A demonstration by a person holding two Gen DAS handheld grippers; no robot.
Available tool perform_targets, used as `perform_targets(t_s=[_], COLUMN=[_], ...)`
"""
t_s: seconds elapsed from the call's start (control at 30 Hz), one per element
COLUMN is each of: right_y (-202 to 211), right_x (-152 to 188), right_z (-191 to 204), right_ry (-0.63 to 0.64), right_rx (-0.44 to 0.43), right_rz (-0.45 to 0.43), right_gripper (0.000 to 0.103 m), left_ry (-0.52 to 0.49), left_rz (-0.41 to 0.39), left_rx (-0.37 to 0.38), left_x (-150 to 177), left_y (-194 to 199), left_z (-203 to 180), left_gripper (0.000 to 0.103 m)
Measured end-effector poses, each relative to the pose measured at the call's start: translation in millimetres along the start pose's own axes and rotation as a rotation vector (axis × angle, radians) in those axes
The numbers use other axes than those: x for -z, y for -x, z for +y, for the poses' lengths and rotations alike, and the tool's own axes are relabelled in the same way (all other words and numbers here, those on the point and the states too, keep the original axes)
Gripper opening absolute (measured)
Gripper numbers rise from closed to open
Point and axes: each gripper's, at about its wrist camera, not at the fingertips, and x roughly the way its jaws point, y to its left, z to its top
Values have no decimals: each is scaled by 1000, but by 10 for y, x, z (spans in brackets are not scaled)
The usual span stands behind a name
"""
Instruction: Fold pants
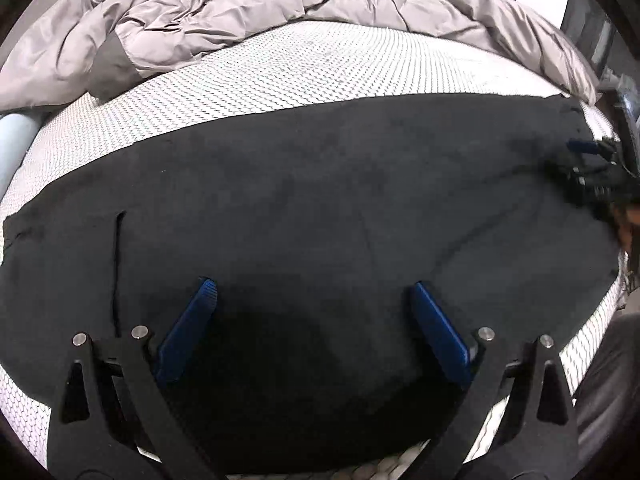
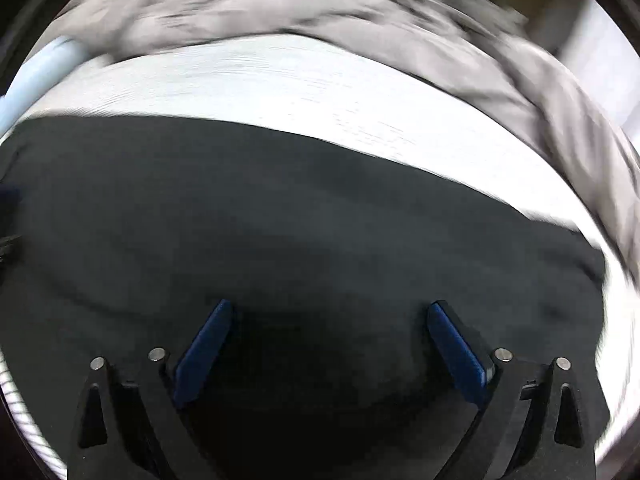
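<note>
Dark pants (image 1: 304,208) lie flat across a white patterned mattress (image 1: 280,68), spreading left to right. A pocket slit shows at the left end. My left gripper (image 1: 312,286) is open just above the cloth near its front edge, holding nothing. My right gripper (image 1: 588,168) appears at the far right of the left wrist view, over the pants' right end. In the blurred right wrist view the right gripper (image 2: 330,308) is open above the pants (image 2: 280,208), holding nothing.
A crumpled grey duvet (image 1: 248,4) is piled along the back of the mattress and down its right side (image 2: 560,100). A pale blue roll (image 1: 16,136) lies at the left edge. The mattress edge runs along the front right.
</note>
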Motion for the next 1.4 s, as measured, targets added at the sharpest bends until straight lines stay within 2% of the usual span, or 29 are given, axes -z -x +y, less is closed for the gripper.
perform_targets(t_s=[0.07, 0.1, 0.2, 0.23, 0.37, 0.47, 0.5, 0.57, 0.63, 0.73, 0.77, 0.87, 0.93, 1.0, 1.07, 1.13, 1.2, 1.27, 1.33, 1.4], right_y=[-14, 7, 155, 240, 368, 209, 114, -30, -32, -65, -81, -45, 90, 272, 352, 317, 142, -102, -204, -172], right_x=[77, 101, 100, 64, -197, -359, -371, -348, -318, -252, -212, -158, -154, -199, -317, -452, -545, -574, -580, -573], right_z=[-295, -365, -286, -149, 448, 863, 941, 1006, 861, 507, 359, 158, 226, 346, 559, 824, 1022, 1158, 1109, 1049], right_ry=[-104, -138, -141, -119, -3, 98, 128, 155, 120, 33, -12, -99, -93, -80, -66, -34, 16, 67, 81, 77], right_rx=[36, 21, -34, -76, -223, -211, -196, -174, -164, -6, 10, -19, -21, -132, -197, -251, -246, -208, -200, -194], right_rz=[12, 9, -25, -50, -117, -105, -79, -40, -32, -7, 2, 2, -31, -88, -129, -128, -91, -20, -19, -17], right_gripper=[101, 101, 101, 101, 100, 100, 100, 100, 101, 102, 102, 102, 102, 102, 102, 102, 102, 102, 102, 102], left_ry=[8, 19, 52, 49, -24, -37, -21, 23, 51, 112, 133, 164, 176, 147, 97, 59, 44, 71, 111, 150], left_rz=[-13, -29, -115, -118, -52, 32, 50, 37, 20, 12, 10, -11, -72, -107, -93, -39, 26, 75, 52, 36], left_rx=[5, 26, 117, 121, 27, -92, -92, -45, -59, -122, -120, -117, -47, -21, -26, -9, -33, -98, -106, -154], left_x=[-21, -74, -243, -325, -628, -683, -658, -611, -552, -450, -440, -503, -615, -790, -999, -1182, -1258, -1255, -1230, -1201], left_y=[74, 99, 285, 282, -35, -386, -463, -461, -366, -282, -268, -177, -40, -11, -147, -400, -670, -898, -893, -797], left_z=[79, 109, 50, -4, -228, -170, -109, 66, 231, 476, 522, 556, 520, 379, 195, 14, -57, 31, 210, 425], left_gripper=[95, 94, 95, 95, 95, 95, 95, 95, 95, 95, 95, 93, 93, 94, 94, 94, 94, 94, 94, 94])
